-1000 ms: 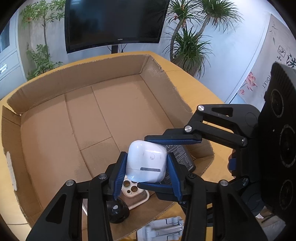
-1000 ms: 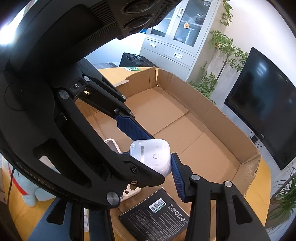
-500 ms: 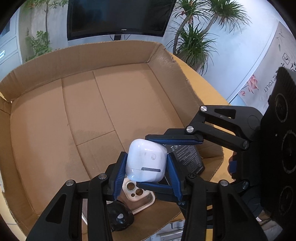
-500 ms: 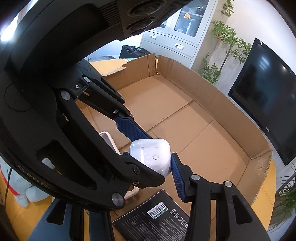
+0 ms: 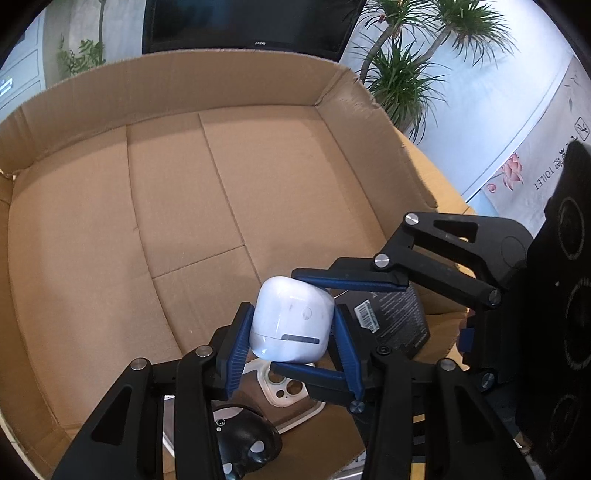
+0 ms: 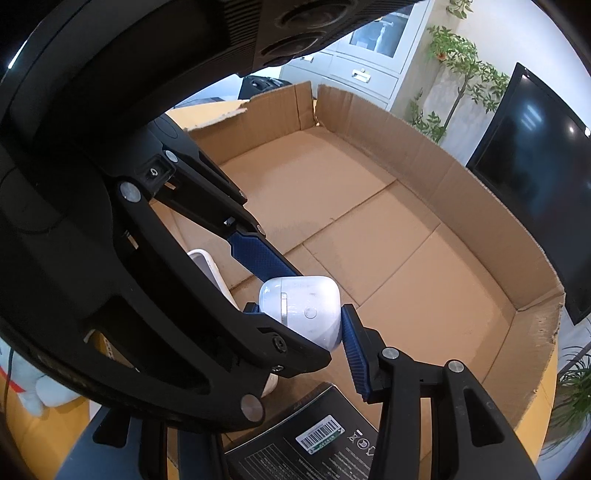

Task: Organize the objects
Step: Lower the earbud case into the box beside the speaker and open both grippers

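A white earbuds case (image 5: 291, 321) hangs low over the near end of an open cardboard box (image 5: 229, 85). My left gripper (image 5: 291, 350) is shut on it, with blue pads (image 5: 236, 347) pressed on its left and right sides. My right gripper (image 5: 286, 323) comes in from the right and is shut on the same case from above and below. In the right wrist view the case (image 6: 310, 306) sits against the right gripper's (image 6: 301, 326) blue right pad (image 6: 354, 350). The left gripper's black body hides that gripper's other finger.
Under the case lie a beige phone case (image 5: 284, 391), a black barcoded box (image 5: 391, 317) and a black rounded device (image 5: 240, 443). The box floor (image 6: 388, 258) beyond is bare cardboard with raised walls. A dark screen (image 5: 240, 22) and plants stand behind; a white plush toy (image 6: 37, 391) lies outside.
Both grippers have sunk lower and further into the box with the earbuds case held between them. The box walls now fill more of both views. The grips look the same.
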### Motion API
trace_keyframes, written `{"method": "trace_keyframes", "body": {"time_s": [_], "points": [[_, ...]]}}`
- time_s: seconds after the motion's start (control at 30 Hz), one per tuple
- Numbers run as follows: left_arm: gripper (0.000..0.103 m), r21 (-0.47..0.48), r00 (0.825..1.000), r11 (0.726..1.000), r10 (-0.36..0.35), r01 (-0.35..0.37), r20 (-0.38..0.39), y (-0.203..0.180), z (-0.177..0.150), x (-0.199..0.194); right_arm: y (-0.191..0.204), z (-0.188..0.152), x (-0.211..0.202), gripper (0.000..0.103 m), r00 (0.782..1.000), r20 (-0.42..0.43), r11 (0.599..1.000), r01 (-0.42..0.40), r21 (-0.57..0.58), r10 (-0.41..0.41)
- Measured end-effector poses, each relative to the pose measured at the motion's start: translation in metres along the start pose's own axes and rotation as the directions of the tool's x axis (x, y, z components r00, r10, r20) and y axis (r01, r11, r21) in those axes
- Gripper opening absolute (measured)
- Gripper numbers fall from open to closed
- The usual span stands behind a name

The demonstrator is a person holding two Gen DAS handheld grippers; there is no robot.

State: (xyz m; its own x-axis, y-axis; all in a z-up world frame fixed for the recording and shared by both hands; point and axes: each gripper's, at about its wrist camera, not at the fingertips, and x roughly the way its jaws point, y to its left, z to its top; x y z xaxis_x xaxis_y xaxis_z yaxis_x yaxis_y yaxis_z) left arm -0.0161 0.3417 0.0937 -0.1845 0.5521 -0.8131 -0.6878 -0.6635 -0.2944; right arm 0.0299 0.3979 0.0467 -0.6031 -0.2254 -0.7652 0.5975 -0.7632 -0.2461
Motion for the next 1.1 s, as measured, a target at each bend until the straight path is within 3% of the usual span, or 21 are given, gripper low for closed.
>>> {"method": "trace_keyframes", "body": {"time_s": [0.83,1.1], "points": [[0.043,-0.047,0.998,0.999,0.012,-0.015,-0.055,0.018,-0.012,0.017,-0.006,-0.008,0.033,0.043,0.997,-0.053,0.998,-0.053,0.041,0.055],[0.053,-0.031,0.999,0.999,0.042,-0.043,-0.033,0.016,-0.016,0.011,-0.002,-0.008,0.029,0.044,0.997,-0.045,0.997,-0.06,0.048,0.062]]}}
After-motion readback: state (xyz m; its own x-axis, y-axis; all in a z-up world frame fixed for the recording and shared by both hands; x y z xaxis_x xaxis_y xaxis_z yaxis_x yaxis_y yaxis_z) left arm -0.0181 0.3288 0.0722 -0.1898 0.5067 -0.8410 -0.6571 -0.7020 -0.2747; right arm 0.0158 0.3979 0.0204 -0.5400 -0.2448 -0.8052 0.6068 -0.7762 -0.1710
